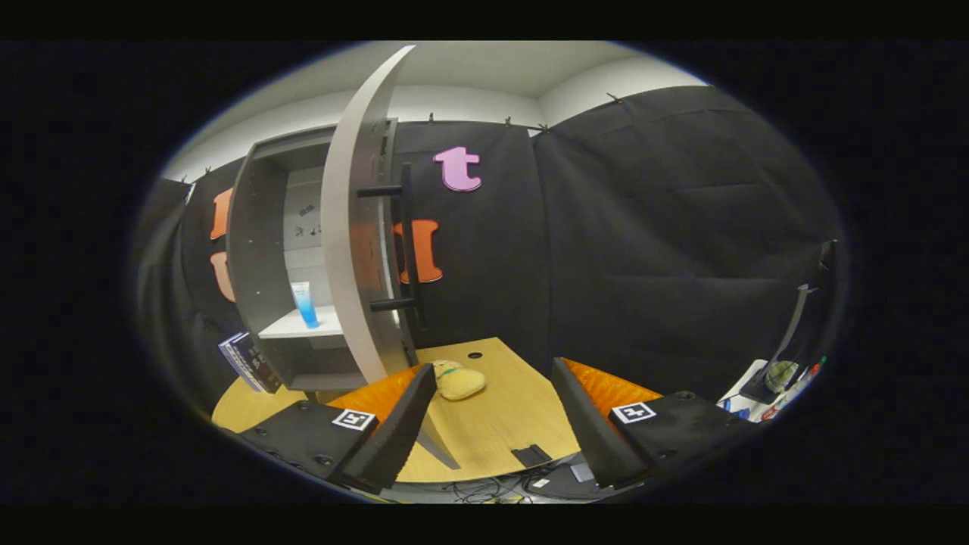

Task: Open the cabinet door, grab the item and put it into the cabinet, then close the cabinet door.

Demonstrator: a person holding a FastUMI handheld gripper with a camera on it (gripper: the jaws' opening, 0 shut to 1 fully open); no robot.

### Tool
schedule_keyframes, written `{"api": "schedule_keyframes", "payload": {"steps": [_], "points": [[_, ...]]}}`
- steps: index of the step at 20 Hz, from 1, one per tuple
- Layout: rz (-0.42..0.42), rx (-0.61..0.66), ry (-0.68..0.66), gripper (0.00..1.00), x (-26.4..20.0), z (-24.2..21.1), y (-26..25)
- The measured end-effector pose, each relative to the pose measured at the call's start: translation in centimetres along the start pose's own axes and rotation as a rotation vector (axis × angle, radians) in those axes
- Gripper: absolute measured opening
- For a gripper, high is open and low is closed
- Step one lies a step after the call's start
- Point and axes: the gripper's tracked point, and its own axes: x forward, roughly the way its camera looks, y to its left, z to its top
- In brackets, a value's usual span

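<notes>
Grey cabinet point(261, 250) stands on the bench point(500, 424), its door point(350, 250) swung out edge-on toward the camera, dark bar handle point(407, 242) on the far face. Opening step judged complete.

Gripper view: the gripper point(496, 435) is held above the near edge of the bench, jaws released and spread wide, nothing between them. Fingers point(394, 431) stand apart to either side of bare bench top.

Task item, a yellow plush toy point(458, 380), lies on the bench just beside the foot of the open door, ahead of the left finger and not touched by it. A blue tube point(306, 304) stands upright on the cabinet's white shelf point(299, 327). Some books point(248, 362) lean against the cabinet's outer side. Cables point(484, 490) and small gear lie below the bench edge; a stand with bottles point(787, 378) is well off to the right.

Step in hand, as judged: approach to the toy for the grab. Next move calls for advancing and shifting left so the toy sits between the jaws, lowering to it, and closing without striking the door edge. The soft toy should compress, so a firm closure is advised
</notes>
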Motion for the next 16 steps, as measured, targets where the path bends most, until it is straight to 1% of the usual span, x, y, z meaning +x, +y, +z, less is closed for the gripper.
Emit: {"api": "schedule_keyframes", "payload": {"steps": [2,3,6,10,16], "points": [[0.001,-0.004,0.01,0.97,0.4,-0.6,0.2],[0.005,0.001,0.014,0.94,0.1,-0.8,0.4],[0.006,0.027,0.017,0.96,-0.2,-1.3,1.0],[0.018,0.018,0.012,0.96,-0.7,-1.5,2.8],[0.103,-0.002,0.021,0.95,-1.8,-2.3,7.4]]}}
